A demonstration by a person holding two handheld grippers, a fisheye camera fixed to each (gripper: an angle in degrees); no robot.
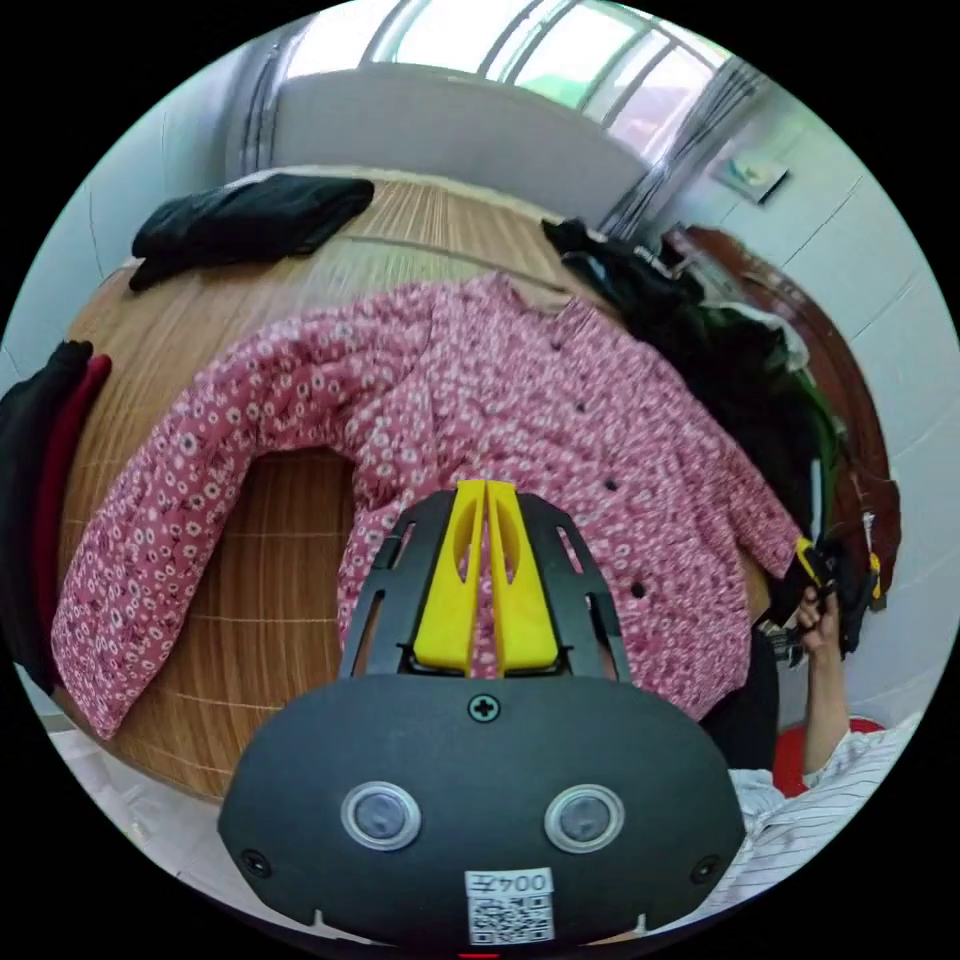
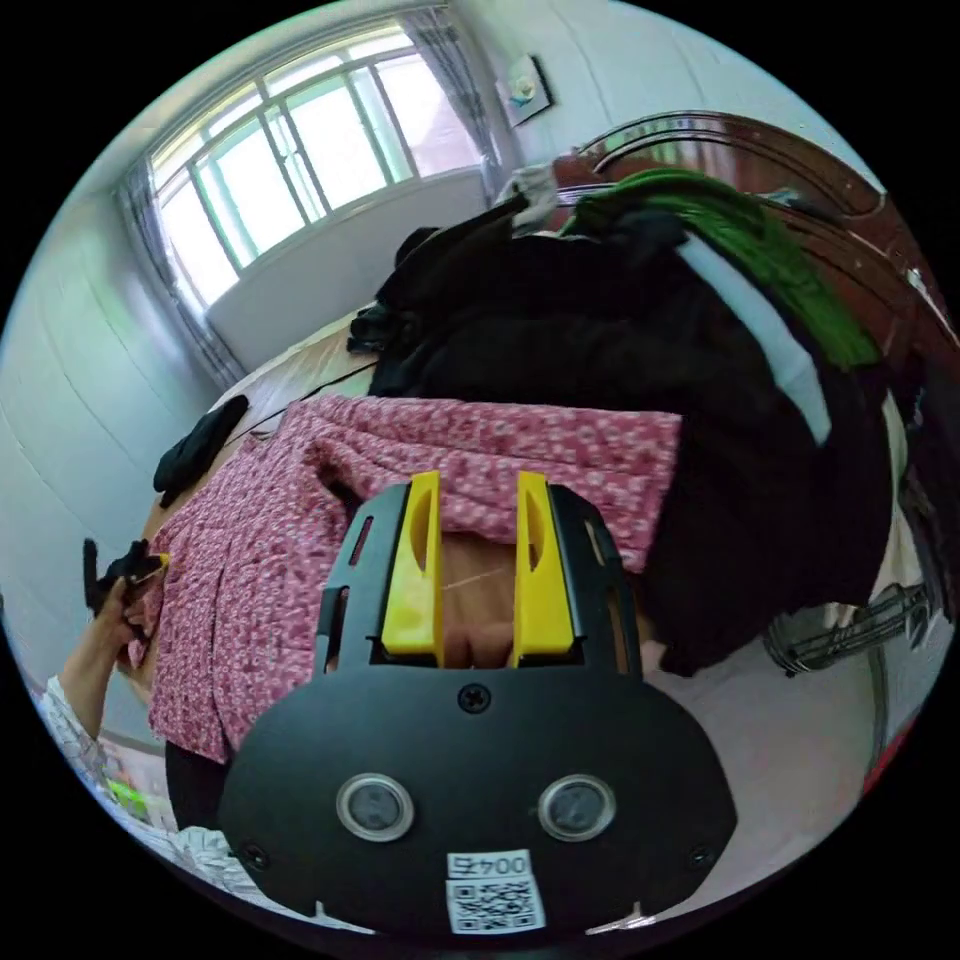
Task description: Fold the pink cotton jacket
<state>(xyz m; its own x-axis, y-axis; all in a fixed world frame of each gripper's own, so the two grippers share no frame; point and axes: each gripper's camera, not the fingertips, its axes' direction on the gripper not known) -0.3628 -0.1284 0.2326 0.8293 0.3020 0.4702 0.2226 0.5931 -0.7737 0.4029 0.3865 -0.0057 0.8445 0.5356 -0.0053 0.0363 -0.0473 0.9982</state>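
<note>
The pink floral cotton jacket (image 1: 520, 420) lies spread flat, front up, on the woven bamboo mat (image 1: 260, 590) covering the bed, one sleeve reaching toward the mat's near edge. The left gripper (image 1: 486, 492) hovers over the jacket's lower hem with its yellow fingers (image 1: 448, 590) pressed together, and whether they pinch cloth cannot be told. The right gripper (image 2: 478, 490) holds its fingers (image 2: 415, 580) apart just beside the other sleeve's edge. A heap of dark clothes (image 2: 640, 400) borders the jacket. A folded black garment (image 1: 250, 215) rests at the mat's far corner.
</note>
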